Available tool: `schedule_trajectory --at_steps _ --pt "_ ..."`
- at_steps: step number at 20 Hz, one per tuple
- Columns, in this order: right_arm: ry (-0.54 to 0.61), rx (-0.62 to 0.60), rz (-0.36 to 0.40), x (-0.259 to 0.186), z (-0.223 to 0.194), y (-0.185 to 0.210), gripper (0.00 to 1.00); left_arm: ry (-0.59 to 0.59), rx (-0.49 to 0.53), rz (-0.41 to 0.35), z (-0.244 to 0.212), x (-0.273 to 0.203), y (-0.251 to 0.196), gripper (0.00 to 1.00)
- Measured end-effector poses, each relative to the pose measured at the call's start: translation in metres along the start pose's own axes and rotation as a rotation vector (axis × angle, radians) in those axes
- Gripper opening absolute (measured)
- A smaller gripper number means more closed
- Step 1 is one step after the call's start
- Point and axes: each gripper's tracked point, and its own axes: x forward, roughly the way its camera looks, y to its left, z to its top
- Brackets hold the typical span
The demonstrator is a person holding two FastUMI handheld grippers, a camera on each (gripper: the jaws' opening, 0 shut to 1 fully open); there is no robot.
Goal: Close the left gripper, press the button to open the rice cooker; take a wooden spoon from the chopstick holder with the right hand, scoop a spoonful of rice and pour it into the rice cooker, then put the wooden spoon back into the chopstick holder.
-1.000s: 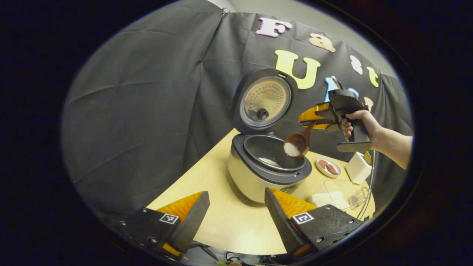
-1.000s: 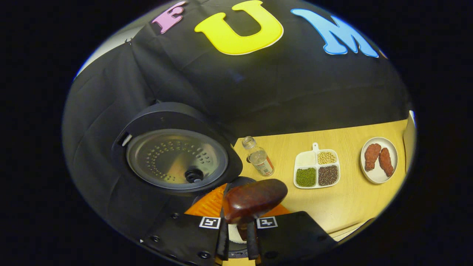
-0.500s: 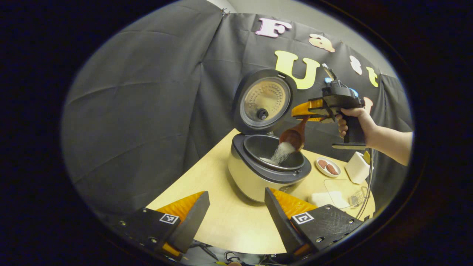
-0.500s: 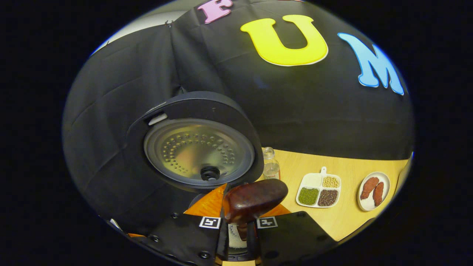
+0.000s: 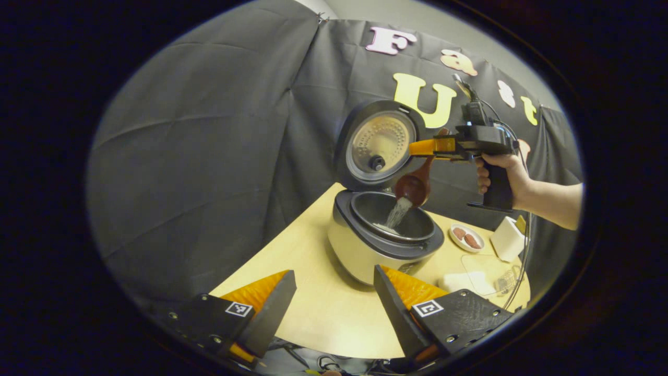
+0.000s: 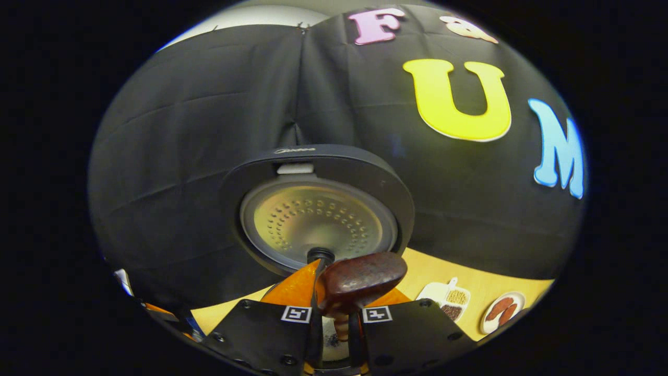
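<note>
The right tool (image 5: pixel 424 148) is clenched on the handle of the wooden spoon (image 5: pixel 413 185). Both its fingers press the handle near the top end. The spoon hangs down with its bowl tipped over the rice cooker (image 5: pixel 383 235). A thin stream of rice (image 5: pixel 397 213) falls from the spoon into the pot. In the right gripper view, the spoon's handle end (image 6: pixel 360 282) sits just in front of the camera, between the 2 fingers.

The left tool (image 5: pixel 334 308) is released, with its fingers spread wide. It hangs low over the near part of the table (image 5: pixel 318 318) and holds nothing.

The spoon looks hard, smooth and light. It could turn or slip in a loose grip, so a firm hold up on the handle seems best. Rice is loose and will scatter if the spoon tips outside the rim.

The lid (image 5: pixel 378 146) stands open right behind the spoon. There is little room at the back, so the spoon should lift up and away to the right side. A white box (image 5: pixel 506 239) and a small plate (image 5: pixel 466 238) sit on the table there, near the edge. I cannot tell which thing is the chopstick holder.
</note>
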Motion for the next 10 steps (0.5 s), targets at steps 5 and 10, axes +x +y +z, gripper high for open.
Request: schedule_trajectory --at_steps 5,10 --pt "-0.040 -0.250 0.045 -0.003 0.004 0.030 0.21 0.012 -0.013 0.002 -0.004 -0.004 0.004 0.95" --pt "-0.089 -0.368 0.094 -0.005 0.002 0.053 0.22 -0.003 -0.049 -0.002 0.001 -0.013 0.007 0.95"
